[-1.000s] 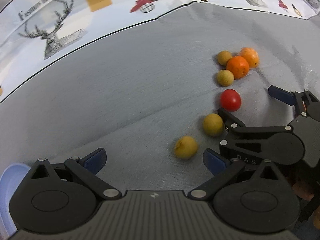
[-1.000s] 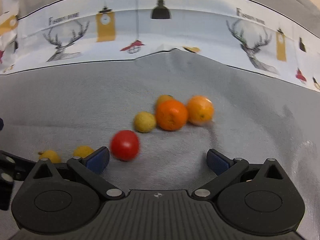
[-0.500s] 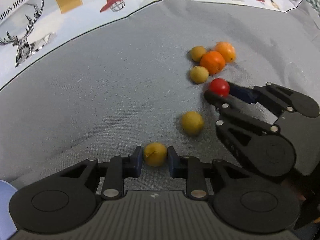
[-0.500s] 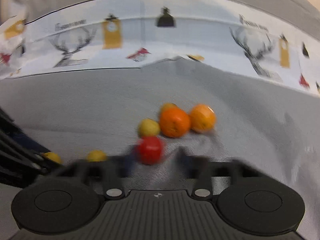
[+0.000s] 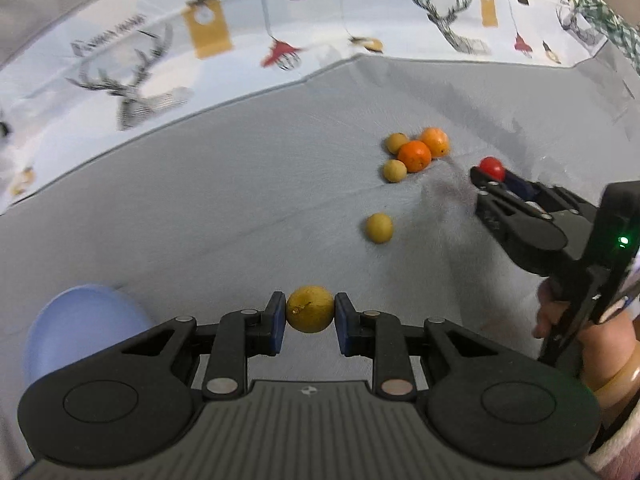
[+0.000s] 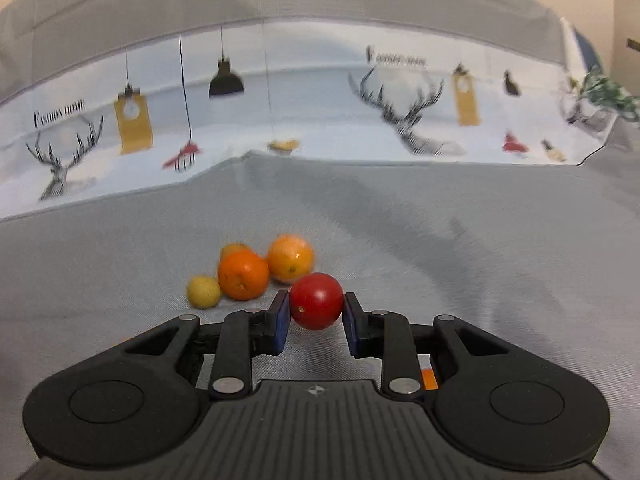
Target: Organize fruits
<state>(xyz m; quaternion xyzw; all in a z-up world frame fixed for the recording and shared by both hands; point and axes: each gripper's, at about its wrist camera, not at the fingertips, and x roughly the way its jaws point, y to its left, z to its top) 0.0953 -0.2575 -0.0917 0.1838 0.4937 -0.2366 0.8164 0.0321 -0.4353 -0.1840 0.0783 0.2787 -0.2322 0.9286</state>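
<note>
My left gripper (image 5: 310, 317) is shut on a small yellow fruit (image 5: 310, 309), lifted above the grey cloth. My right gripper (image 6: 316, 312) is shut on a red tomato (image 6: 317, 300); in the left wrist view that same gripper (image 5: 494, 176) holds the tomato (image 5: 491, 166) at the right, off the cloth. Two oranges (image 5: 414, 155) (image 5: 434, 141) and two small yellow fruits (image 5: 394, 170) (image 5: 397, 142) cluster on the cloth beyond. Another yellow fruit (image 5: 379, 228) lies alone nearer to me. The right wrist view shows the oranges (image 6: 243, 274) (image 6: 290, 257) just behind the tomato.
A pale blue bowl (image 5: 76, 332) sits at the lower left, beside my left gripper. A white cloth printed with deer and lamps (image 6: 280, 112) borders the grey cloth (image 5: 200, 220) at the back. A person's hand (image 5: 560, 320) holds the right gripper.
Both grippers went from open to shut, the left on the yellow fruit and the right on the tomato. Both have lifted their fruit off the cloth, and the blue bowl shows more.
</note>
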